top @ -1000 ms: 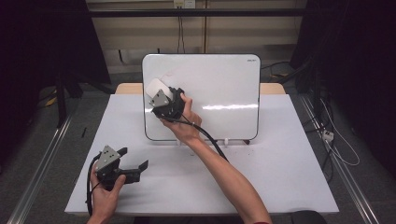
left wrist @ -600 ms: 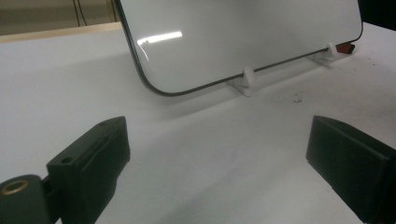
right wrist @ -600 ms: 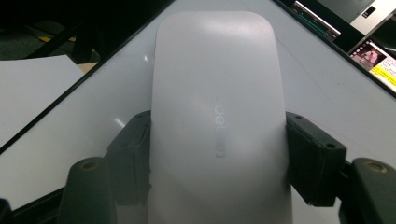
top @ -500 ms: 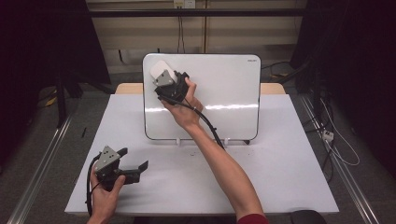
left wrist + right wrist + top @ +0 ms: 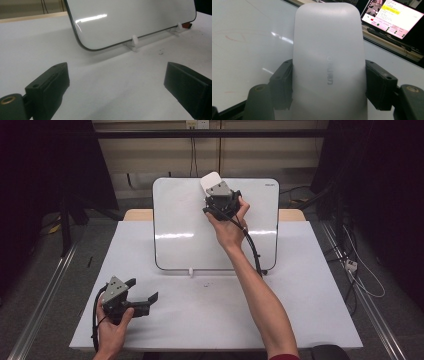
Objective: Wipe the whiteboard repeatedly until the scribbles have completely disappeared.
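Observation:
A white whiteboard (image 5: 175, 220) stands tilted on small clips at the back of the white table (image 5: 310, 310). My right gripper (image 5: 215, 191) is shut on a white eraser (image 5: 211, 182) and holds it against the board's upper edge, right of its middle. In the right gripper view the eraser (image 5: 328, 62) sits clamped between both jaws, and the board (image 5: 242, 45) behind it carries faint red marks (image 5: 229, 38). My left gripper (image 5: 142, 290) rests at the table's front left, open, with nothing between its jaws. The left gripper view faces the board's lower corner (image 5: 130, 20).
White clip feet (image 5: 134, 41) hold the board's bottom edge, and a small red object (image 5: 186, 25) lies behind one of them. The right gripper's cable (image 5: 252, 247) hangs down across the board. A lit monitor (image 5: 394, 17) stands beyond the table. Metal rails (image 5: 45, 290) flank the table.
My right gripper has carried the eraser from the board's upper left rightward along its top. The left gripper has stayed still on the table.

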